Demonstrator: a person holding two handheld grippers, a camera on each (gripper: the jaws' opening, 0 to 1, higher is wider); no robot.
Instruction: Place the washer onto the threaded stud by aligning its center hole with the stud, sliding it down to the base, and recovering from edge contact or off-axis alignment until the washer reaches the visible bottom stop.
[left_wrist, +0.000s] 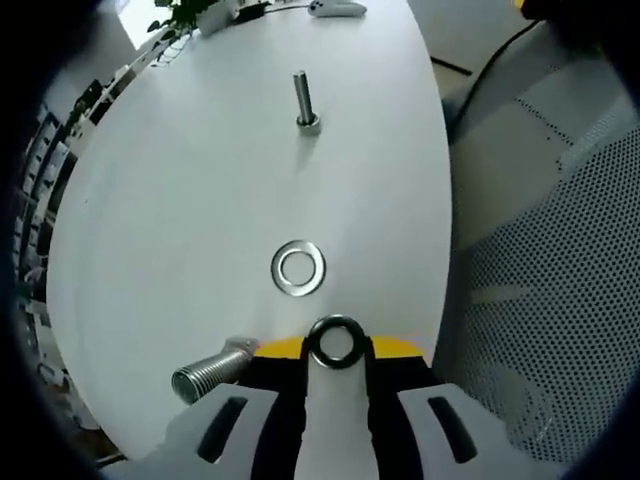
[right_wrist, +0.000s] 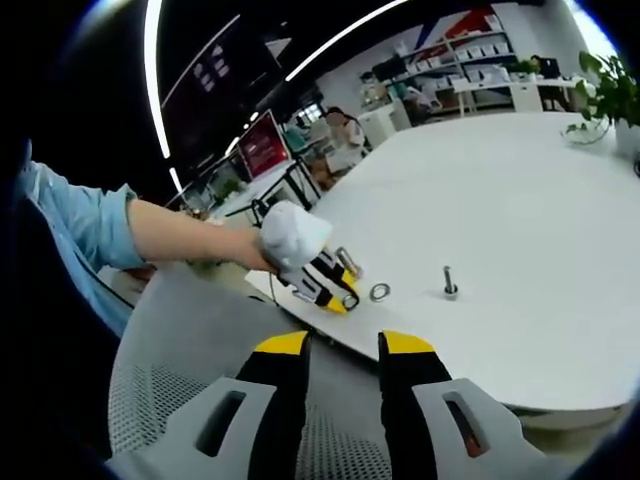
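The threaded stud (left_wrist: 305, 100) stands upright on its hex base, far out on the white table (left_wrist: 180, 220). A silver washer (left_wrist: 298, 268) lies flat between the stud and me. My left gripper (left_wrist: 337, 345) is shut on a dark washer (left_wrist: 336, 326), held flat at the yellow tips just above the table's near edge. In the right gripper view, the left gripper (right_wrist: 340, 293) is held by a gloved hand (right_wrist: 290, 235), with the silver washer (right_wrist: 380, 292) and stud (right_wrist: 450, 283) to its right. My right gripper (right_wrist: 344, 348) is open and holds nothing, back from the table over a mesh chair.
A loose threaded bolt (left_wrist: 212, 372) lies on the table left of my left gripper. A grey mesh chair (left_wrist: 560, 260) stands off the table's right edge. A potted plant (left_wrist: 185, 12) sits at the far end. A blue-sleeved arm (right_wrist: 110, 235) reaches in from the left.
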